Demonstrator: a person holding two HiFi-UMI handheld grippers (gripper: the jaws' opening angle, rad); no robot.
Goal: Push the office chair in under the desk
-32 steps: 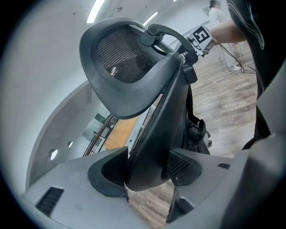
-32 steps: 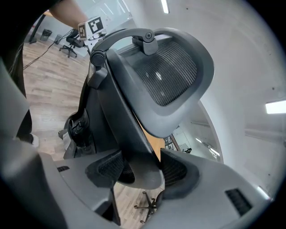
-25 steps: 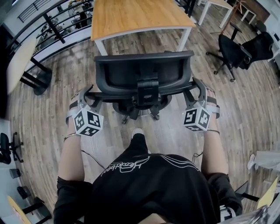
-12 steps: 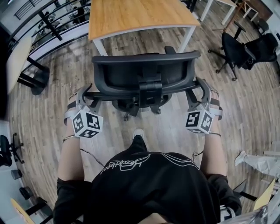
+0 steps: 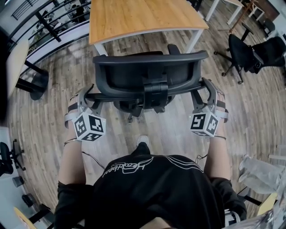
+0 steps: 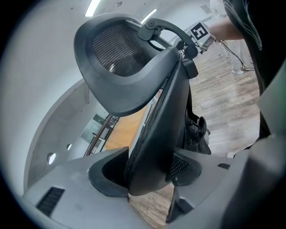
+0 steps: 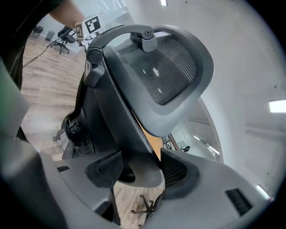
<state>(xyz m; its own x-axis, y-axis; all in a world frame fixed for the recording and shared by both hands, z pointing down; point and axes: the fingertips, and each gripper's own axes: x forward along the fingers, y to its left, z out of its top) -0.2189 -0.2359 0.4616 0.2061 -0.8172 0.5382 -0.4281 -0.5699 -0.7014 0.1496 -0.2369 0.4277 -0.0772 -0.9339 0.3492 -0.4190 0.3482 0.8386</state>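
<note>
The black mesh-backed office chair (image 5: 149, 76) stands just in front of the wooden desk (image 5: 143, 18), its back towards me. My left gripper (image 5: 91, 97) clamps the left edge of the backrest and my right gripper (image 5: 202, 91) clamps the right edge. In the left gripper view the backrest edge (image 6: 165, 120) sits between the pads of the left gripper (image 6: 149, 172), touching both, and the jaws are closing on it. The right gripper view shows the backrest edge (image 7: 120, 116) pinched in the right gripper (image 7: 138, 167) the same way. The chair's headrest (image 6: 120, 58) rises above.
Two more black office chairs (image 5: 243, 51) stand at the right. A pale table (image 5: 18, 62) and a railing lie at the left, a white table leg (image 5: 214, 6) at the top right. My foot (image 5: 142, 141) is behind the chair; another person's leg (image 5: 261, 172) is at lower right.
The chair and both grippers have moved forward, so the chair's back now sits closer to the desk edge. The other person's leg at the right has shifted.
</note>
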